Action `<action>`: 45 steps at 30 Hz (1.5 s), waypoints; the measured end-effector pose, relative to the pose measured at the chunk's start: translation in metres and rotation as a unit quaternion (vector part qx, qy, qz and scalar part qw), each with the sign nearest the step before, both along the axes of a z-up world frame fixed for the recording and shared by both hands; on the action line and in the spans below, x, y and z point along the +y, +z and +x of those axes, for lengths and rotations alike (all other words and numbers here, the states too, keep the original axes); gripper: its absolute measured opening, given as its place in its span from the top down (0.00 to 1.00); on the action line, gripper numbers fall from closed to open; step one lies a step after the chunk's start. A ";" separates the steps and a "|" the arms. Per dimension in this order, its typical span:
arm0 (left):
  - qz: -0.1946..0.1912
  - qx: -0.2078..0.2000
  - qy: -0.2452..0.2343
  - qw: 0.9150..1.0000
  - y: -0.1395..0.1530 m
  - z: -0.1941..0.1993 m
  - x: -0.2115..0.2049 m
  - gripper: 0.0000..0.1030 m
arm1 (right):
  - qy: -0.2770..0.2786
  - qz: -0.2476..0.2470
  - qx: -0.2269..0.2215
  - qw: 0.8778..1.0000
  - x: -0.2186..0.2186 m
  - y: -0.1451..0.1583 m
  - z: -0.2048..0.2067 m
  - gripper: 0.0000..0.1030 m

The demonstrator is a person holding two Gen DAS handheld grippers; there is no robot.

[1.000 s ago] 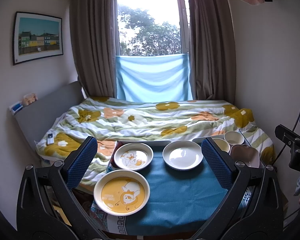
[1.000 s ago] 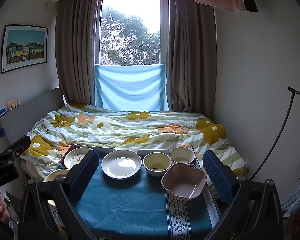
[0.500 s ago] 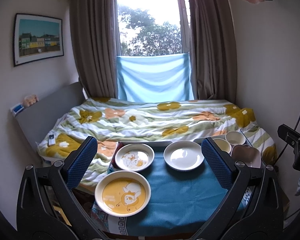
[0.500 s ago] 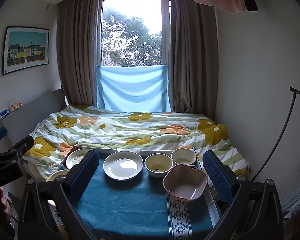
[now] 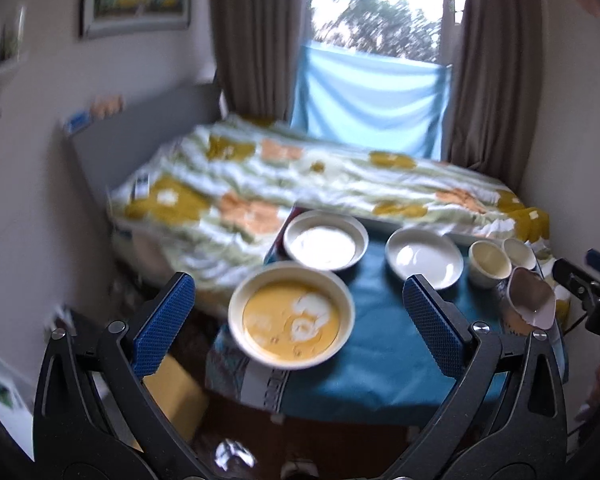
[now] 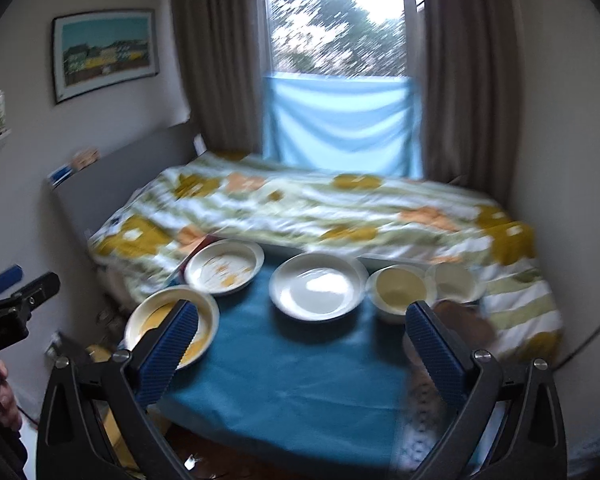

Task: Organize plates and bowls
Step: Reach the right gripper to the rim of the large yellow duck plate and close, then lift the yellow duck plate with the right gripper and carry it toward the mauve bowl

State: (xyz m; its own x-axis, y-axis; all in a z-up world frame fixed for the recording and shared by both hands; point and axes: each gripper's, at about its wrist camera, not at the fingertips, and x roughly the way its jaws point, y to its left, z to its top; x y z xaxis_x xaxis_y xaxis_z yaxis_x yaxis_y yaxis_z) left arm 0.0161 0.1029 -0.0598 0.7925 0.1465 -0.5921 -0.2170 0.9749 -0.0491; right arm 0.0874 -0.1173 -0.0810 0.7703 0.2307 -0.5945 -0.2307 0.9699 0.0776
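On the teal tablecloth (image 5: 380,344) stand a yellow cartoon plate (image 5: 291,316) at front left, a white patterned plate (image 5: 325,245) behind it, a plain white plate (image 5: 424,258), two small cream bowls (image 5: 489,262) (image 5: 518,252) and a pink scalloped bowl (image 5: 530,304) at the right. My left gripper (image 5: 298,326) is open and empty, above the yellow plate. My right gripper (image 6: 300,340) is open and empty, over the cloth (image 6: 292,376) in front of the plain white plate (image 6: 318,286). Its right finger hides most of the pink bowl (image 6: 466,320). The yellow plate (image 6: 168,322) sits behind its left finger.
A bed with a flowered quilt (image 5: 300,184) lies right behind the table. Grey headboard (image 6: 112,176) and wall are at the left, curtains and window at the back. A yellow box (image 5: 176,392) sits on the floor left of the table.
Both grippers have moved forward, down and to the left towards the table, with motion blur. The dishes look larger and nearer. Both grippers stay open.
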 end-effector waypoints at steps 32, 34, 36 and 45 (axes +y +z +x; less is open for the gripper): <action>-0.262 0.281 -0.019 0.923 -0.246 0.147 0.152 0.65 | 0.176 0.016 0.318 0.931 0.160 -0.230 0.197 0.59; -0.259 0.284 -0.022 0.923 -0.249 0.151 0.152 0.74 | 0.181 0.017 0.319 0.930 0.162 -0.232 0.198 0.68; -0.255 0.286 -0.021 0.923 -0.249 0.152 0.154 0.78 | 0.189 0.023 0.324 0.927 0.164 -0.233 0.200 0.78; -0.203 0.287 -0.028 0.936 -0.247 0.151 0.148 0.85 | 0.197 0.002 0.319 0.927 0.169 -0.234 0.194 0.85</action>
State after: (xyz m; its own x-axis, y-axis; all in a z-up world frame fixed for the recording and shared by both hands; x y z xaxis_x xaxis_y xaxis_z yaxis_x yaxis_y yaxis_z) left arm 0.1671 0.2505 -0.3071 0.3275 -0.2145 -0.9202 -0.2695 0.9122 -0.3086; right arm 0.2810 0.0517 -0.3148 0.1181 0.4228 -0.8985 -0.4732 0.8194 0.3234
